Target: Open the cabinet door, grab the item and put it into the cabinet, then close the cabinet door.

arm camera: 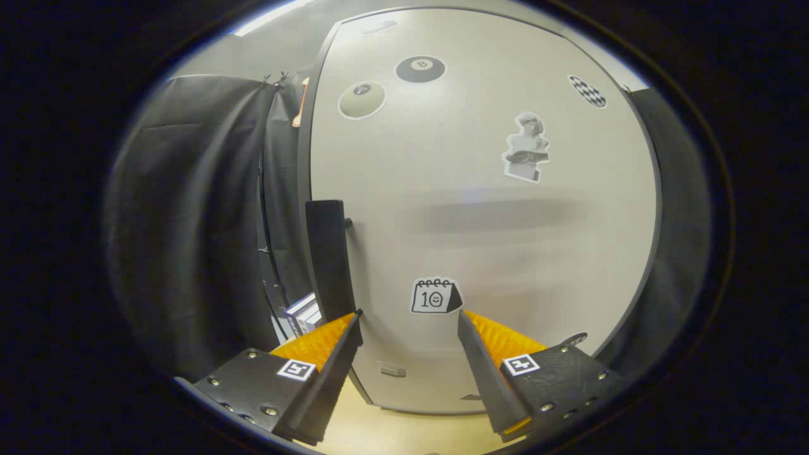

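Here we see the gripper (409, 319) with jaws wide and empty, facing the shut cabinet door (480, 215); its dark handle (328, 259) stands just ahead of the left finger.

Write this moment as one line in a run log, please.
gripper: open, holding nothing | cabinet door: closed, just ahead | handle: beyond one finger, untouched | step: reaching to open the door
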Motion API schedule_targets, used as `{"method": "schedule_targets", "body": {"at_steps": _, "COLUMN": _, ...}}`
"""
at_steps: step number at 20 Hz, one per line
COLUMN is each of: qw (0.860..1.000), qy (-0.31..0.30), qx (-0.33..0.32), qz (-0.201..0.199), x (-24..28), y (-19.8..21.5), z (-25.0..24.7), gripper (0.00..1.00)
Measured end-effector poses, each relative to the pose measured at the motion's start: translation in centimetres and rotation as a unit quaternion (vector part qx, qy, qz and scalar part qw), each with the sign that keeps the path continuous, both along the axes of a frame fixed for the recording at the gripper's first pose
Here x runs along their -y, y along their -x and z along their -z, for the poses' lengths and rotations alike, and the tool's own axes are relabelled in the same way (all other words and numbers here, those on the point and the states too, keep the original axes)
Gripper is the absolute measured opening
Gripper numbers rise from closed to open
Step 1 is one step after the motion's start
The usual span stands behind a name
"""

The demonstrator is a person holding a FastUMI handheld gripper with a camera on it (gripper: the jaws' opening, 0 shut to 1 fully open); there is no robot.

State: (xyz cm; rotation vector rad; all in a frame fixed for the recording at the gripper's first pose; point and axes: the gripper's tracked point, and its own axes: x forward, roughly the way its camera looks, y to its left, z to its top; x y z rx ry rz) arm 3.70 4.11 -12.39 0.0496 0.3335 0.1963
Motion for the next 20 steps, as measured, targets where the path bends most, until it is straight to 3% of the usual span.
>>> {"method": "schedule_targets", "body": {"at_steps": 8, "qw": 1.000, "qy": 0.004, "qx": 0.004, "qz": -0.006, "x": 0.0, "y": 0.4, "z": -0.5, "gripper": 0.93}}
{"method": "schedule_targets", "body": {"at_steps": 16, "qw": 0.995, "qy": -0.036, "qx": 0.094, "qz": -0.025, "x": 0.1, "y": 4.8, "z": -10.1, "gripper": 0.92}}
{"method": "schedule_targets", "body": {"at_steps": 20, "qw": 0.992, "qy": -0.027, "qx": 0.120, "qz": -0.025, "x": 1.0, "y": 6.5, "z": -12.0, "gripper": 0.92}}
